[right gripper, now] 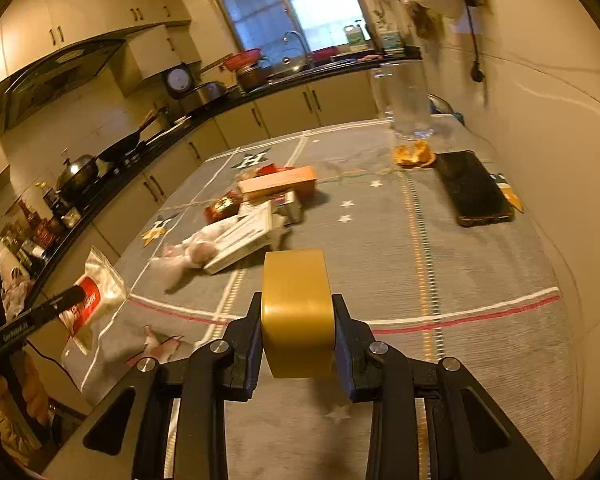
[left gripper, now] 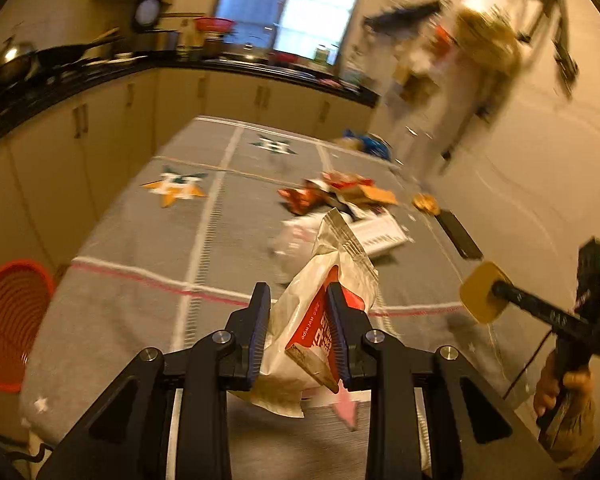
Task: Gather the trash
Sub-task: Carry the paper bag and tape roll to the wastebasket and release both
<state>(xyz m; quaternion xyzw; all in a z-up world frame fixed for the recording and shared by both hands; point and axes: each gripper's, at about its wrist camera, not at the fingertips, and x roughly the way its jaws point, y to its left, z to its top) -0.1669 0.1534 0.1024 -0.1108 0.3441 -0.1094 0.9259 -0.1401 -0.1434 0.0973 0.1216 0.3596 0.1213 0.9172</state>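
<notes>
**Around the kitchen table**

A grey tablecloth (right gripper: 480,280) with star motifs and red and white lines covers the table. On it, near the wall, a black phone (right gripper: 474,188) lies flat, and beyond it stands a clear glass jar (right gripper: 406,100). Dark counters run along cream cabinets (right gripper: 284,108), carrying a wok (right gripper: 122,146), a lidded steel pot (right gripper: 78,174) and a round dial scale (right gripper: 178,80). A window (right gripper: 296,4) glows above the tap (right gripper: 296,40)
</notes>
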